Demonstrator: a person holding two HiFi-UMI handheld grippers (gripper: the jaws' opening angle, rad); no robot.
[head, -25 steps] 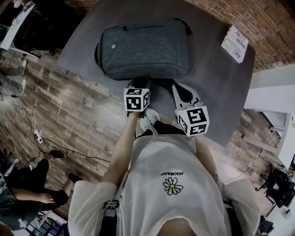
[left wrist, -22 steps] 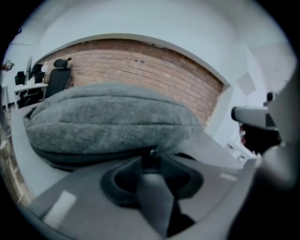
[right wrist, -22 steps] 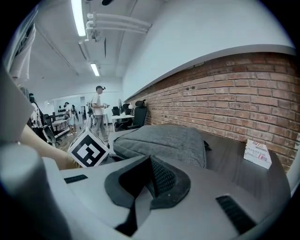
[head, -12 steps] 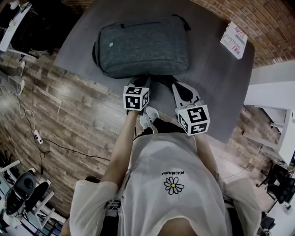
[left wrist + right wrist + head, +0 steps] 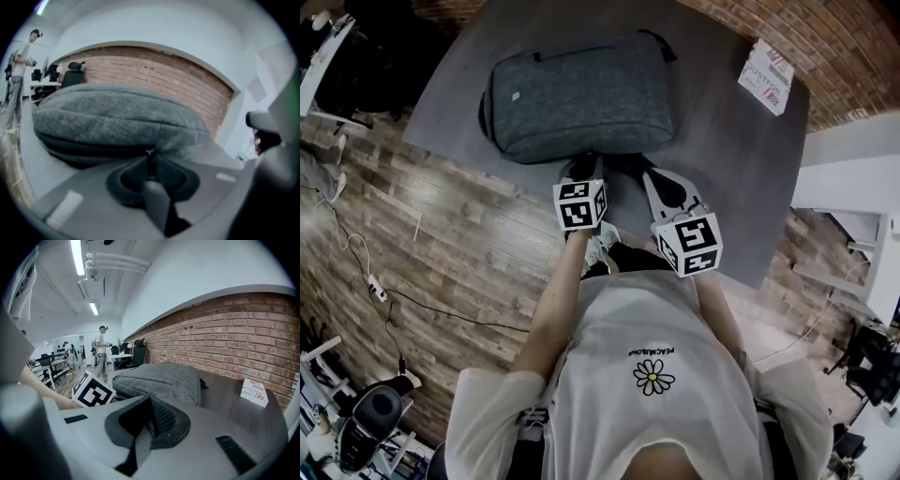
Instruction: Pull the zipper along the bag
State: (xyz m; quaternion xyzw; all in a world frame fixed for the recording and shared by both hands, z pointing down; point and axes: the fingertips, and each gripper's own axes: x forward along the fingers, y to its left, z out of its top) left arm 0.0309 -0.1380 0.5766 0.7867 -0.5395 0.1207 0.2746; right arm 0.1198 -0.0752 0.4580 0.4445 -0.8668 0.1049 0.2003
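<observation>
Approach step, seemingly: grey backpack (image 5: 581, 98) lay upper centre on the surface (image 5: 722, 159). Left claw (image 5: 150, 164), narrowly spread, jaws just opening, had the zipper pull (image 5: 150, 153) at its tips, unpinched; next, clamp it. Right claw (image 5: 149, 417) was pressed together, empty.

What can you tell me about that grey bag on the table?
The bag is a rounded rectangular backpack of grey felt-like fabric, lying flat on the dark table. A dark zipper line runs along its side, with a small metal pull at the near edge. The left tongs, whose jaws have just been opening, sit at that pull; whether they pinch it is unclear.
</observation>
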